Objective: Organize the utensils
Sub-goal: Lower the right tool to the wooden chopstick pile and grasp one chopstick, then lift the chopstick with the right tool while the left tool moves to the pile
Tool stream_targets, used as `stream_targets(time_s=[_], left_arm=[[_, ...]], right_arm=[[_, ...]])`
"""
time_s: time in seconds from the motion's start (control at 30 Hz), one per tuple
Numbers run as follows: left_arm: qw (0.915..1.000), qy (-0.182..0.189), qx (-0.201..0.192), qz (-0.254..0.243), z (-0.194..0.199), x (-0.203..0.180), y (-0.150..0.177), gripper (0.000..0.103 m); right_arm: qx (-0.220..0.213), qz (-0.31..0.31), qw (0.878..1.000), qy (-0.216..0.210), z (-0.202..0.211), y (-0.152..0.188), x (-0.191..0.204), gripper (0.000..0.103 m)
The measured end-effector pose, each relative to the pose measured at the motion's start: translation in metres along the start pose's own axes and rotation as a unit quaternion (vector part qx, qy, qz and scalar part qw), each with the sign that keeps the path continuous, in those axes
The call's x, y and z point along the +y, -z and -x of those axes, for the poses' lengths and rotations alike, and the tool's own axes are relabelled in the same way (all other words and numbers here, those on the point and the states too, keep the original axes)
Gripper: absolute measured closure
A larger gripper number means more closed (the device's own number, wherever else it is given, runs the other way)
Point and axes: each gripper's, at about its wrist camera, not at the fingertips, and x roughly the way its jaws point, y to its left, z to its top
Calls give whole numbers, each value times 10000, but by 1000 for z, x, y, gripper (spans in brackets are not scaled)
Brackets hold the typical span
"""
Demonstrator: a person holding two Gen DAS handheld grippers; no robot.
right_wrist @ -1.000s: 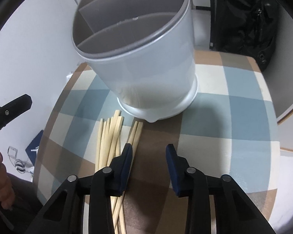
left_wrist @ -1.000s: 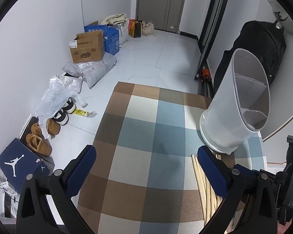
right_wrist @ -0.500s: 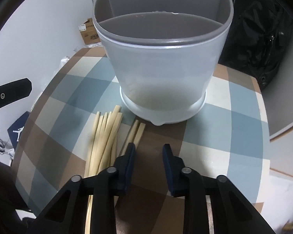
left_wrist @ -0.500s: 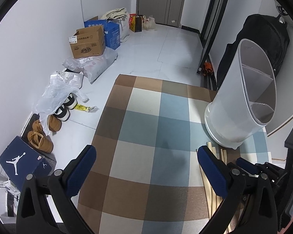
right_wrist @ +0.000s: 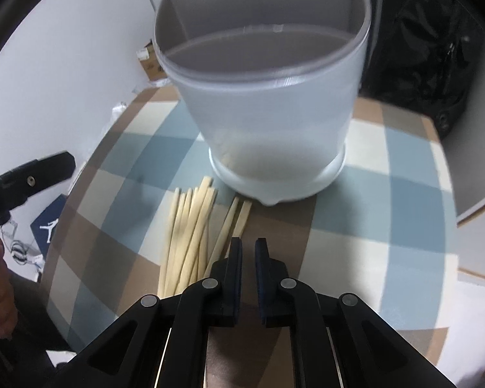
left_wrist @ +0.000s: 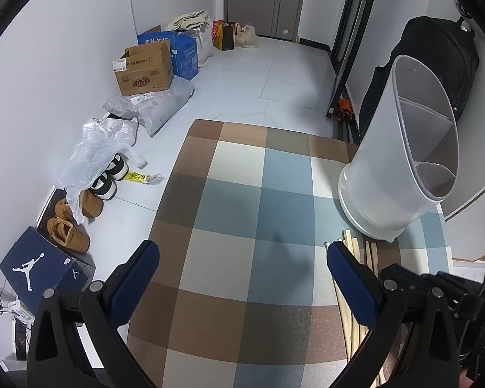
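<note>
The checked desk carries a white holder standing upright at its far side; just in front of its base lie the chopsticks, a loose bundle with two sticks slightly apart to the right; the left gripper hovers with jaws wide apart over bare cloth, chopsticks beside its right finger; the right gripper has its jaws nearly together, closing, nothing between them, the nearest stick just left of them.

Home entryway: shoes, cardboard box, door, checked tablecloth.
</note>
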Motion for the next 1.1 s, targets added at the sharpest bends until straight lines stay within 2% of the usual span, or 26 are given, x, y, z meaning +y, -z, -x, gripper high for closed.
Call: stream_targets(time_s=[0.2,0.73,0.83,0.93,1.1], left_arm=[[10000,44,18,52,0,1,0,2],[9999,70,-52,113,2,4,-5,2],[9999,57,-79,104,4,5,-5,2],[9999,51,-78,127,4,8,-5,2],[9998,33,1,179,2,15,-4,2]], right_arm=[[39,-2,10000,-73,-9,-2,7,94],[163,499,9978,410,-18,-14,30,94],[316,542,9969,474,-26,-17,36,92],[262,676,9954,627,-30,-19,43,89],[199,548,9965,595,-34,-23,40,90]])
